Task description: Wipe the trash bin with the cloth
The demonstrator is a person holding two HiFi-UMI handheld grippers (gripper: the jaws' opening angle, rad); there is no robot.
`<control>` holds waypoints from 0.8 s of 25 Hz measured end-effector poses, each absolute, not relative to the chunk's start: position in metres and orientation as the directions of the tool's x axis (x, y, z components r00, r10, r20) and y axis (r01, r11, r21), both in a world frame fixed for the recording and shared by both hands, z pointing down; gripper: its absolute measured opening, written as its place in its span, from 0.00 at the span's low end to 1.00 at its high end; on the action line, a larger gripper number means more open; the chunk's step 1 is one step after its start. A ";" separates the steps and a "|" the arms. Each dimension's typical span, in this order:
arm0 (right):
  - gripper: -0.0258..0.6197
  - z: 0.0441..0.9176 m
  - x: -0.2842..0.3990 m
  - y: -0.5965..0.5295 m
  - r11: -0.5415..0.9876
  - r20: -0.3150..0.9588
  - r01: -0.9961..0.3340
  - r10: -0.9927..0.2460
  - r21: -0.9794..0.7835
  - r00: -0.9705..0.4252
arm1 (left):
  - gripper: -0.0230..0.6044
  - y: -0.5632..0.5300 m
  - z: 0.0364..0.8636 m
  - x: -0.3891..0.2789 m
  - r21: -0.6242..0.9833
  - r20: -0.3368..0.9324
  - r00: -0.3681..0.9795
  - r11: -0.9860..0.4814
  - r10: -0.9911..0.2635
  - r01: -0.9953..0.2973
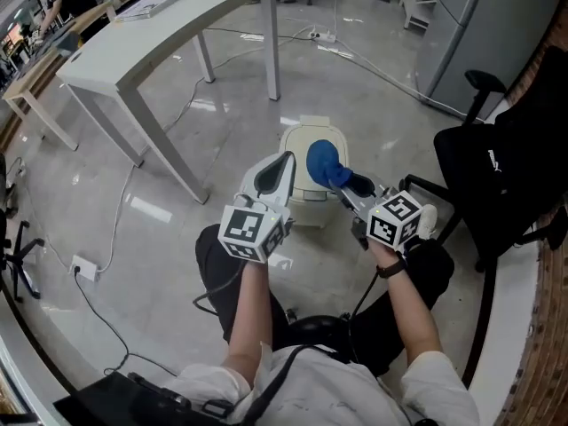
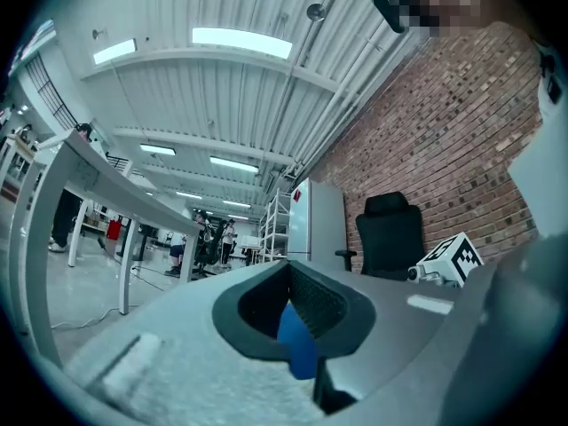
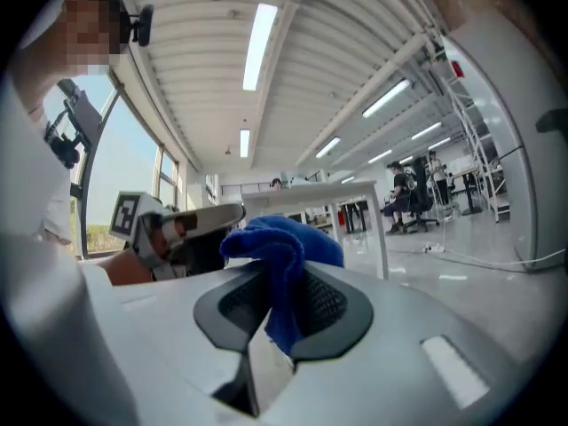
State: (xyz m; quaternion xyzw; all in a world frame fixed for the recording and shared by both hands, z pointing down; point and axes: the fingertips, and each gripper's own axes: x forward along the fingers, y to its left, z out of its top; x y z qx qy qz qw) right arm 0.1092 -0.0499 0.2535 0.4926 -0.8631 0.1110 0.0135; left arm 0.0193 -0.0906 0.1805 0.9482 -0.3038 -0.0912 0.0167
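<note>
while the trash bin (image 1: 309, 204) is stood on the grey floor just ahead of the seated person's knees, both grippers are held right above it. the blue cloth (image 1: 321, 161) is bunched into a ball over the bin's top, between the two gripper tips. the right gripper (image 1: 348, 189) is held at the bin's right side. its jaws are closed tight on the cloth, which is seen bulging up out of the dark pads and hanging down into the slit in the right gripper view. the left gripper (image 1: 282, 162) is held at the bin's left side, tilted upward. its jaws are drawn nearly together, with only a narrow slit left, and a strip of the cloth is pinched in that slit in the left gripper view. a white table (image 1: 177, 25) is seen well beyond the bin to the left. a black office chair (image 1: 497, 176) is set to the bin's right. a power strip (image 1: 84, 269) is laid on the floor far left of the bin.
</note>
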 end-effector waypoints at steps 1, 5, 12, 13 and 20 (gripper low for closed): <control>0.14 0.238 0.111 -0.042 0.482 0.078 -0.860 -0.863 -0.168 -0.499 | 0.04 -0.081 0.174 0.021 0.077 -0.173 0.801 -0.819 -0.573 -0.569; 0.15 0.197 0.115 -0.003 0.447 -0.078 -0.883 -0.894 -0.144 -0.441 | 0.04 -0.044 0.165 0.026 0.051 -0.180 0.808 -0.826 -0.561 -0.562; 0.15 0.177 0.114 0.067 0.366 -0.149 -0.923 -0.925 -0.115 -0.349 | 0.04 0.019 0.163 0.026 0.044 -0.192 0.804 -0.823 -0.563 -0.566; 0.15 0.177 0.114 0.076 0.341 -0.143 -0.934 -0.935 -0.105 -0.325 | 0.04 0.028 0.163 0.025 0.045 -0.191 0.802 -0.822 -0.565 -0.568; 0.15 0.178 0.101 0.137 0.205 -0.126 -0.976 -0.973 -0.072 -0.195 | 0.04 0.087 0.172 0.007 0.062 -0.176 0.795 -0.812 -0.581 -0.580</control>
